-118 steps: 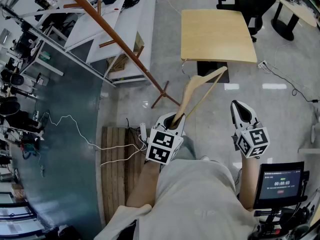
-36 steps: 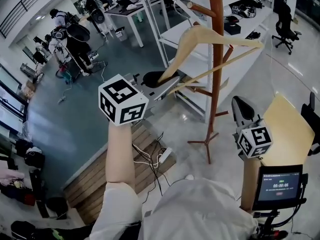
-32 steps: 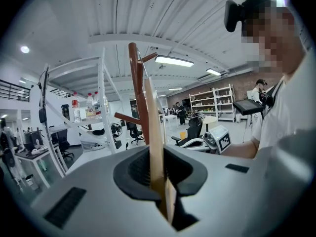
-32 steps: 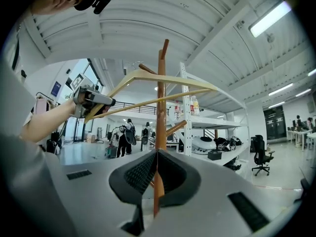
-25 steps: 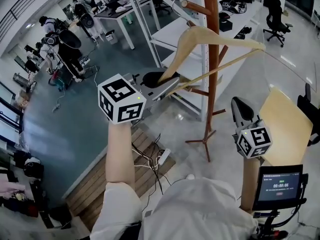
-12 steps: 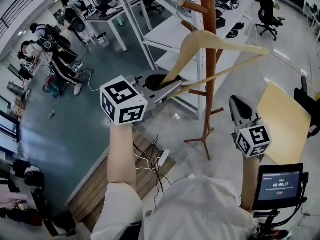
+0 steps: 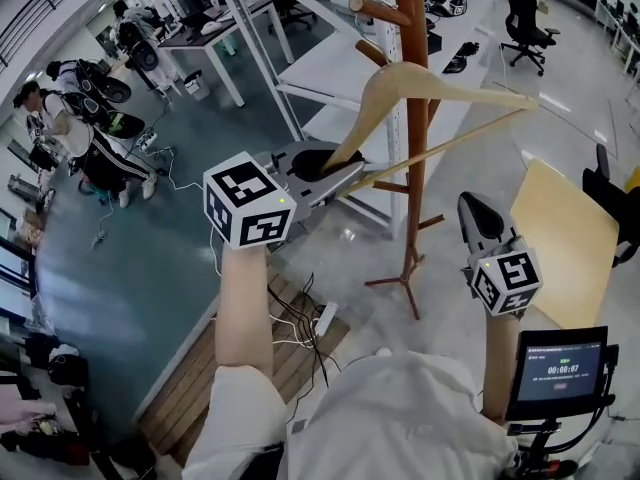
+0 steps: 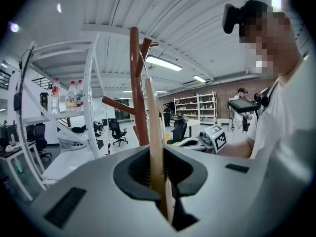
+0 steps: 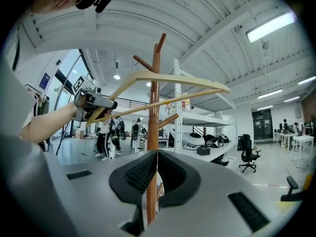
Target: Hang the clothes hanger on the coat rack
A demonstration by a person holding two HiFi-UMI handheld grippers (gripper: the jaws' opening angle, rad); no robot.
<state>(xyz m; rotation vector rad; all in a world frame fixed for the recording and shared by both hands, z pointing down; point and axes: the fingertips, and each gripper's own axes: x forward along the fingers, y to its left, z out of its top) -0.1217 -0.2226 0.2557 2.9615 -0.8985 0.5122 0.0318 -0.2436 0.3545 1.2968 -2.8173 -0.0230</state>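
Note:
In the head view my left gripper [image 7: 338, 168] is raised and shut on one arm end of a pale wooden clothes hanger [image 7: 432, 76]. The hanger stretches right across the brown coat rack pole [image 7: 411, 158], just below an upper peg [image 7: 372, 9]. In the left gripper view the hanger arm [image 8: 154, 132] stands pinched in my left gripper [image 8: 159, 174], with the rack pole [image 8: 138, 93] right behind it. My right gripper [image 7: 476, 211] hangs lower at the right, shut and holding nothing. From my right gripper [image 9: 155, 168] the hanger [image 9: 170, 76] is seen crossing the pole [image 9: 156, 98].
White shelving [image 7: 300, 63] stands behind the rack. A tan table [image 7: 560, 236] is at the right, with a small screen [image 7: 560, 370] below it. A wooden pallet [image 7: 215, 378] with a power strip lies on the floor. People [image 7: 85, 138] stand at far left.
Since the earliest frame the left gripper has lifted the hanger from low over the floor up beside the rack. In the last second it barely shifted; the right gripper kept still.

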